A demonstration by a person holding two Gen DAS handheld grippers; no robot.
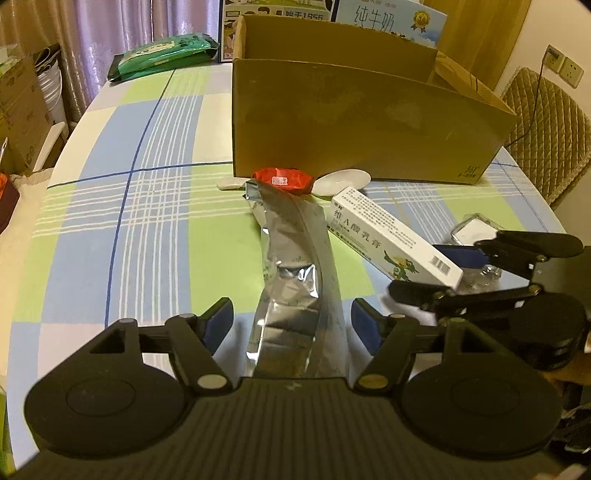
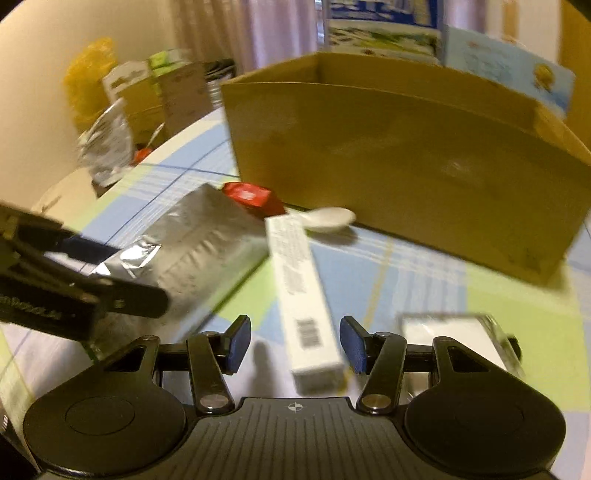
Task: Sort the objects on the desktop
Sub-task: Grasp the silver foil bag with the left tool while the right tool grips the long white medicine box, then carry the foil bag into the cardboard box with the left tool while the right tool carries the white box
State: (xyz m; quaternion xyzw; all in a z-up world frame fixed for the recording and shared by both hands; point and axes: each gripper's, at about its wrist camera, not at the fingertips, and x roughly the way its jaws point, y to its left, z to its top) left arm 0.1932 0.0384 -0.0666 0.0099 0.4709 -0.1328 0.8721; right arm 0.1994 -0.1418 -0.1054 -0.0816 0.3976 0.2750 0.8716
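Observation:
A silver foil pouch [image 1: 295, 295] lies lengthwise on the checked tablecloth, its near end between the fingers of my left gripper [image 1: 291, 325], which is open and not pressing it. A white ointment box [image 1: 391, 240] lies diagonally to its right. My right gripper [image 2: 295, 343] is open and straddles the barcode end of that white ointment box [image 2: 310, 325]; in the left wrist view the right gripper [image 1: 439, 273] comes in from the right. Against the cardboard box [image 1: 369, 110] lie a red packet [image 1: 282, 179] and a white spoon [image 1: 343, 181].
A clear plastic case [image 2: 450, 332] sits right of my right gripper. A green packet [image 1: 162, 55] lies at the table's far left corner. Printed cartons [image 1: 388, 18] stand behind the cardboard box, and a quilted chair [image 1: 543, 129] is past the table's right edge.

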